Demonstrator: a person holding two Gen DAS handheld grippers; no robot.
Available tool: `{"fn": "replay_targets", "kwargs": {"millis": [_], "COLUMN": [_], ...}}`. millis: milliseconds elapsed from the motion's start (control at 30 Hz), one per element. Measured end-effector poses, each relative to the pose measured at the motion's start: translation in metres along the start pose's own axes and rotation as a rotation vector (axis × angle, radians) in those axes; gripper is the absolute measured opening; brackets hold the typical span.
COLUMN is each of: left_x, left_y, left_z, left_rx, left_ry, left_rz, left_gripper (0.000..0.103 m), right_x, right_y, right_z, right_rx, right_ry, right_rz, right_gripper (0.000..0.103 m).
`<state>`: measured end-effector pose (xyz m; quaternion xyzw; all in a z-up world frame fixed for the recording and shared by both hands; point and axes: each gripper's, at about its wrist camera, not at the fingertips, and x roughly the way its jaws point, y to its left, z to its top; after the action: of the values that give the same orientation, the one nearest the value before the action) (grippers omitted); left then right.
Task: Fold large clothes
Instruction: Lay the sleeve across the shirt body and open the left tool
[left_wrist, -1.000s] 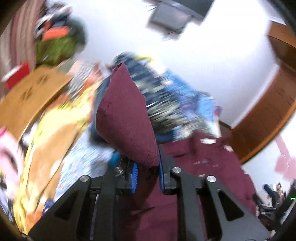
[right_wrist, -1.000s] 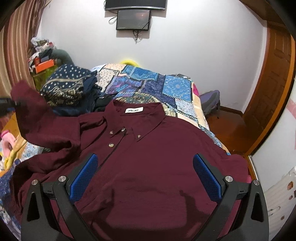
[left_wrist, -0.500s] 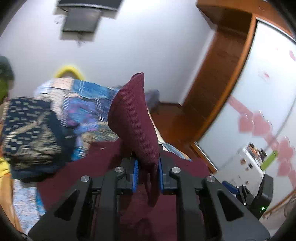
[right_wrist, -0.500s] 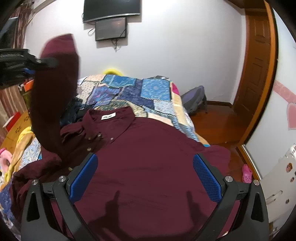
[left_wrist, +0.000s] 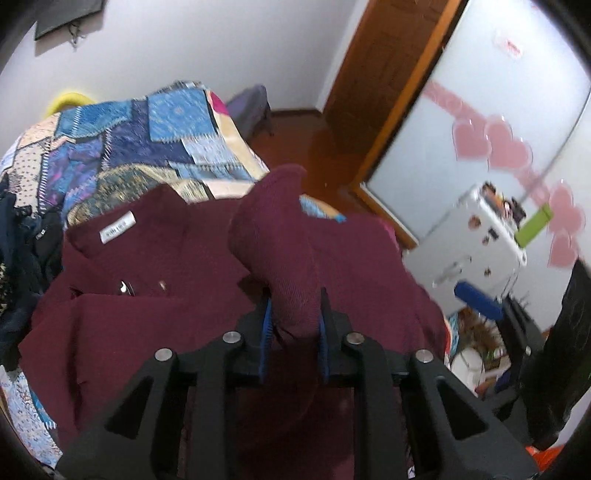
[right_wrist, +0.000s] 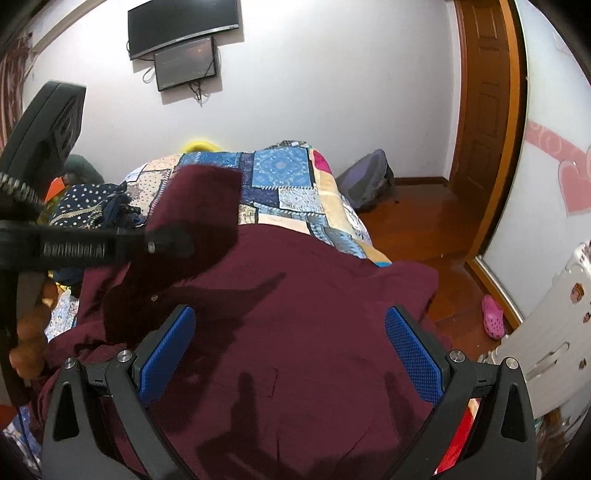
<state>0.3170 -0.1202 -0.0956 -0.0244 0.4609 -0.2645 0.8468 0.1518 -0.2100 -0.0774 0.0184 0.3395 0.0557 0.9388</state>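
A large maroon button-up shirt lies face up on the bed, collar with a white label toward the far wall. My left gripper is shut on the shirt's sleeve and holds it raised over the shirt's chest. In the right wrist view the shirt fills the foreground, and the left gripper reaches in from the left with the sleeve hanging from it. My right gripper is open and empty, hovering over the shirt's lower half.
A patchwork quilt covers the bed behind the shirt. A pile of dark patterned clothes lies at the left. A backpack sits on the wooden floor by the door. A white cabinet stands right of the bed.
My left gripper has carried the sleeve from the shirt's left side up and across, now over the shirt's chest. The right gripper has stayed open above the shirt.
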Motion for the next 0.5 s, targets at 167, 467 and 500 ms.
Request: {"fn": "replay_targets", "kwargs": {"millis": [167, 467, 500], "left_x": [-0.007, -0.080, -0.085], "left_y": [0.002, 0.031, 0.040], "left_z": [-0.011, -0.017, -0.021], "left_rx": [-0.021, -0.006, -0.009], "left_ry": [0.017, -0.132, -0.137], "left_rz": [-0.045, 0.083, 0.117], "left_gripper": [0.029, 0.054, 0.055], "right_x": [0.006, 0.023, 0.025], "right_y": [-0.004, -0.021, -0.022], "right_z": [-0.001, -0.004, -0.004], "right_rx": [0.021, 0.223, 0.235], "right_ry": [0.033, 0.111, 0.121], "right_rz": [0.019, 0.167, 0.179], "right_gripper": [0.102, 0.102, 0.102]}}
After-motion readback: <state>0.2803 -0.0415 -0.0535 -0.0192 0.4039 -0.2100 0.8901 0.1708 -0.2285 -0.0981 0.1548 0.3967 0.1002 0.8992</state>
